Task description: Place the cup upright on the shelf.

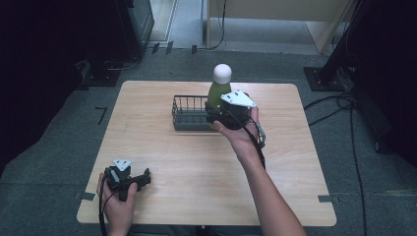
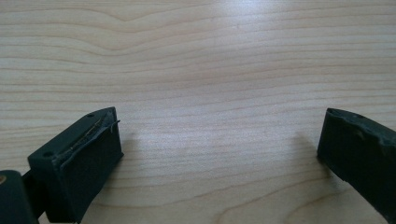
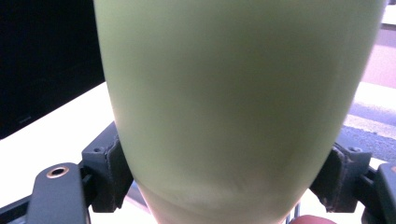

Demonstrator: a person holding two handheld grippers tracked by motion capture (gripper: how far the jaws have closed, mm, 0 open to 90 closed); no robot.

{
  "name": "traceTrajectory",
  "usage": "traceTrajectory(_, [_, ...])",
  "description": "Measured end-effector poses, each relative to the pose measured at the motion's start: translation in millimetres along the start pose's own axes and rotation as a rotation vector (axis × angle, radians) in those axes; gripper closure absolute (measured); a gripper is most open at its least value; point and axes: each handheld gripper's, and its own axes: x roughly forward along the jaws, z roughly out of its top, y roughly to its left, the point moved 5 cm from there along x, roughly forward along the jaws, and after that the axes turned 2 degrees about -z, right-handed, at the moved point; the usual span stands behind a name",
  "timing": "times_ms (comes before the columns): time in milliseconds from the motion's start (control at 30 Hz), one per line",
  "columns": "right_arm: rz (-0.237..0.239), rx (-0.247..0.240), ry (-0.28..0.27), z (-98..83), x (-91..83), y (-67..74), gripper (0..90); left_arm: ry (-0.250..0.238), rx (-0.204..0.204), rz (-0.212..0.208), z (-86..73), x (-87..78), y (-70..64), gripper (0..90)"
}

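No legible text, label, brand, number or sign in any view. Green bottle [image 3: 238,102]: plain surface, no print seen in right gripper view; white cap [image 1: 222,73] blank in high view. Wire basket [image 1: 189,114]: no tag. Desk [image 2: 196,70]: bare wood grain, no markings. Grey plates on both tools: unmarked at this resolution.

lab | wooden table [image 1: 162,162] | floor cables [image 1: 354,147] | dark equipment stands [image 1: 339,54]
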Motion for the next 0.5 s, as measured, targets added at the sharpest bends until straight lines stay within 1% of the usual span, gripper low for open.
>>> traceTrajectory(167, [-0.017,0.014,-0.009,8.1,10.2,-5.0,20.0,-0.001,-0.001,0.000,0.0,0.1,-0.1,0.0])
traceTrajectory(367, [-0.049,0.025,-0.010,14.8,23.2,-12.3,20.0,-0.001,-0.001,0.000,0.0,0.1,-0.1,0.0])
traceTrajectory(467, [-0.056,0.030,-0.012,16.9,26.5,-14.0,20.0,-0.001,-0.001,0.000,0.0,0.1,-0.1,0.0])
traceTrajectory(500, [-0.065,0.034,-0.013,19.1,30.8,-16.0,20.0,-0.001,-0.001,0.000,0.0,0.1,-0.1,0.0])
